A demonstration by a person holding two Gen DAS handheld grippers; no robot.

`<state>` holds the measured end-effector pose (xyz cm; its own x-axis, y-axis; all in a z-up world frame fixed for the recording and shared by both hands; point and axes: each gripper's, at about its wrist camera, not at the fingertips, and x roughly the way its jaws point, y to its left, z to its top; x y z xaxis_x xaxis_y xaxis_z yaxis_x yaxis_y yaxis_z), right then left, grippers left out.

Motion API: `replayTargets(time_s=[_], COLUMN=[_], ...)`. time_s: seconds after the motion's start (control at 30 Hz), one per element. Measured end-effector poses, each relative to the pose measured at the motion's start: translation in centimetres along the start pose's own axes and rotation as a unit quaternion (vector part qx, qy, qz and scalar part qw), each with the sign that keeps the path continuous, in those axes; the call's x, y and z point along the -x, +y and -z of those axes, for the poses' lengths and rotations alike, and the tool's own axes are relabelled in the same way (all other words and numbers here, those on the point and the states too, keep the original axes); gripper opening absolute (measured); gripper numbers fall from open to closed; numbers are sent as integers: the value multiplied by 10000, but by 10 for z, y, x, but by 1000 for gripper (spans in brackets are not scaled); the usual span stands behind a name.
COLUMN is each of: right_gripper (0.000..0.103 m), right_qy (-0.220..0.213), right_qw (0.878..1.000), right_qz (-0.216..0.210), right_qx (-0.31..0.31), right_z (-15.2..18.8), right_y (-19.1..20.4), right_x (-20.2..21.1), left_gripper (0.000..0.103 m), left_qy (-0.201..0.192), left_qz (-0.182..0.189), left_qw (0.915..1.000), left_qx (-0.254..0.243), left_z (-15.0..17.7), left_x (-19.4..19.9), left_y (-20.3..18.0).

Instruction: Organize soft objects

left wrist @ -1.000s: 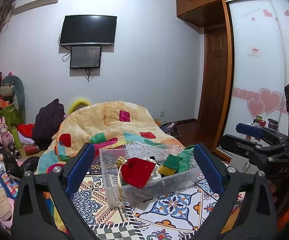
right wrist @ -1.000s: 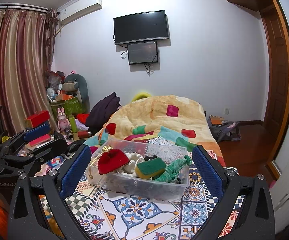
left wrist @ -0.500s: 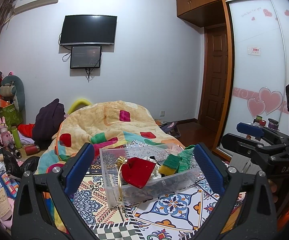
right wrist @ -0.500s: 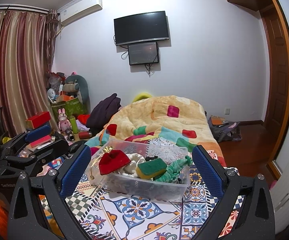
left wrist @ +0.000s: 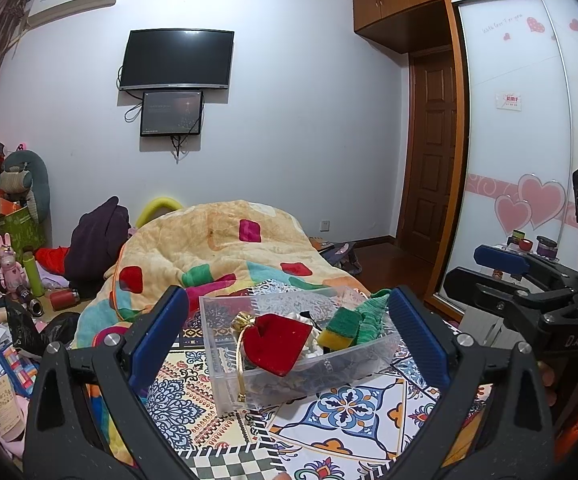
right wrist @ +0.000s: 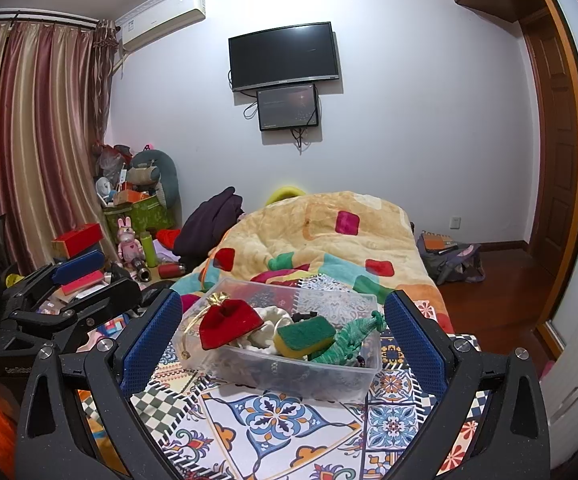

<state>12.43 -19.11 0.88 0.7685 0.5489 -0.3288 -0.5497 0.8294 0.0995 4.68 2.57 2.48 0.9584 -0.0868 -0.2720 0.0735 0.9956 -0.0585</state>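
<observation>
A clear plastic bin [left wrist: 225, 376] [right wrist: 363, 378] stands on the patterned cloth [left wrist: 341, 412] [right wrist: 273, 420]. In it lie a red velvet pouch [left wrist: 279, 342] [right wrist: 227, 322] with a gold cord, a green and yellow sponge [left wrist: 339, 328] [right wrist: 304, 336], a green knitted toy [left wrist: 373, 318] [right wrist: 349, 338] and a white soft thing [right wrist: 267, 326]. My left gripper [left wrist: 289, 320] is open and empty in front of the bin. My right gripper [right wrist: 283, 322] is open and empty, also in front of the bin. Each gripper shows in the other's view, the right [left wrist: 501, 268] and the left [right wrist: 77, 280].
A yellow patchwork quilt [left wrist: 225, 248] [right wrist: 325, 232] is heaped behind the bin. Clutter, boxes and a pink rabbit toy [right wrist: 129, 240] fill the floor at left. A wardrobe with heart stickers [left wrist: 529, 200] stands at right, with a wooden door [right wrist: 561, 152] beside it.
Both grippers have drifted very slightly; the bin and its contents have not moved.
</observation>
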Motion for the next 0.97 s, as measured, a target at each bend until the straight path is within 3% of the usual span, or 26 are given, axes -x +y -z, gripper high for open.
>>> replayTargets(time_s=[0.97], right_gripper=[103], right_qy=[161], right_qw=[9998], right_qz=[14], right_qx=[-111], right_z=[5], right_y=[-3], right_x=[-7], left_gripper=[103], left_qy=[153], left_qz=[40], left_qw=[9998], left_qx=[70], left_z=[-1], left_x=[-4], left_y=[2])
